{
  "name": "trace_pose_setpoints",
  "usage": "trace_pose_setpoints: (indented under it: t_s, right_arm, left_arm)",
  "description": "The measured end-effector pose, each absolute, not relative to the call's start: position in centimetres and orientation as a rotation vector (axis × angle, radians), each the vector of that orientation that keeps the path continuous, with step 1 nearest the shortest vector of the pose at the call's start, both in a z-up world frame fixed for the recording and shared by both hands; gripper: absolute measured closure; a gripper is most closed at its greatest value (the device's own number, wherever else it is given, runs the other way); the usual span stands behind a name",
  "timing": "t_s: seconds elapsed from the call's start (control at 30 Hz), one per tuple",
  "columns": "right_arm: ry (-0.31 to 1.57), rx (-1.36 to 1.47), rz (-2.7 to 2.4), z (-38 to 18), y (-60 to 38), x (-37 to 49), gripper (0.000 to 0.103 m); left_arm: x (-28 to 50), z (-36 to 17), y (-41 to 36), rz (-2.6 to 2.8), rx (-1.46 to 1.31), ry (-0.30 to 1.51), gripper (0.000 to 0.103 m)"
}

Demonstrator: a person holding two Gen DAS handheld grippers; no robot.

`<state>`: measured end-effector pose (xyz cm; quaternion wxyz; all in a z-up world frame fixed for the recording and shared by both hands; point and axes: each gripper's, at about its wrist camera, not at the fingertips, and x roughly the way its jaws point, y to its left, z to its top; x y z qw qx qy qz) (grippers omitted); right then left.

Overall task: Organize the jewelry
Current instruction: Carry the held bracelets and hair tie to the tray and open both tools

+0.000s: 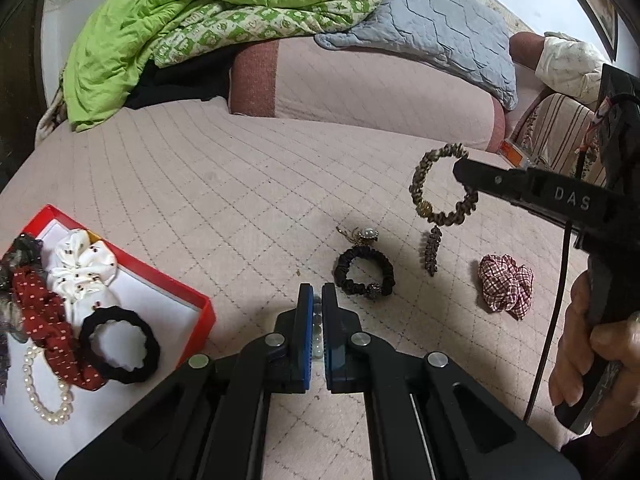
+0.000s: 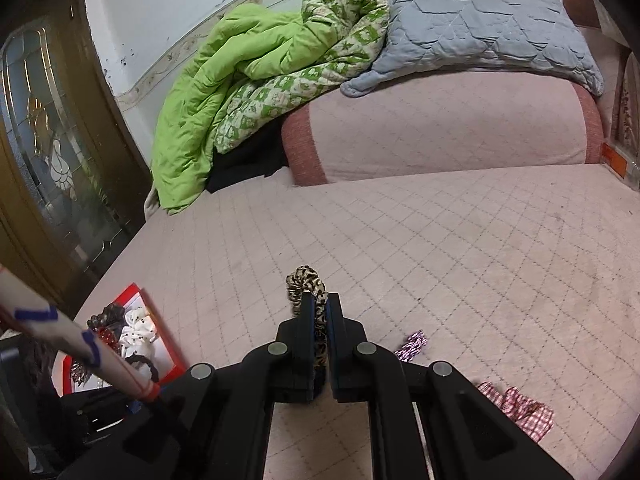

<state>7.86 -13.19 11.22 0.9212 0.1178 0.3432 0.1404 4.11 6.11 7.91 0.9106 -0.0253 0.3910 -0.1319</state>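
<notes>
My right gripper (image 2: 319, 304) is shut on a leopard-print scrunchie (image 2: 306, 280) and holds it above the pink bed cover; it shows in the left wrist view (image 1: 424, 176) hanging from the right gripper (image 1: 460, 170). My left gripper (image 1: 317, 294) is shut on a string of clear beads (image 1: 317, 320), low over the cover. A red box (image 1: 200, 312) at the left holds a white scrunchie (image 1: 82, 272), a red dotted one (image 1: 44, 312), a black one (image 1: 120, 344) and a pearl bracelet (image 1: 36, 392). A black scrunchie with a pearl charm (image 1: 364, 270) lies ahead.
A red checked scrunchie (image 1: 506, 286) and a dark feather-shaped clip (image 1: 432, 250) lie on the cover to the right. A green quilt (image 1: 180, 28), a grey pillow (image 1: 432, 28) and a pink bolster (image 1: 360, 84) are at the back. A wooden door (image 2: 48, 160) stands left.
</notes>
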Motion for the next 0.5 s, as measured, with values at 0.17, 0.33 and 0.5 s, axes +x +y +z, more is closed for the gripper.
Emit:
trace_pose_setpoints:
  t_s: [0.17, 0.33, 0.5]
  right_arm:
    - [0.699, 0.233, 0.318, 11.6, -11.8, 6.9, 0.097]
    - [0.701, 0.212, 0.355, 11.8, -9.9, 5.3, 0.097]
    - [0.721, 0.207, 0.389, 11.5, -8.3, 3.4, 0.097]
  left_arm:
    - [2.9, 9.1, 7.2, -0.233, -0.059, 0.781, 0.099]
    - [1.6, 10.3, 8.9, -0.199, -0.069, 0.756, 0.099]
    - [0.4, 11.5, 10.9, -0.166, -0.096, 0.733, 0.099]
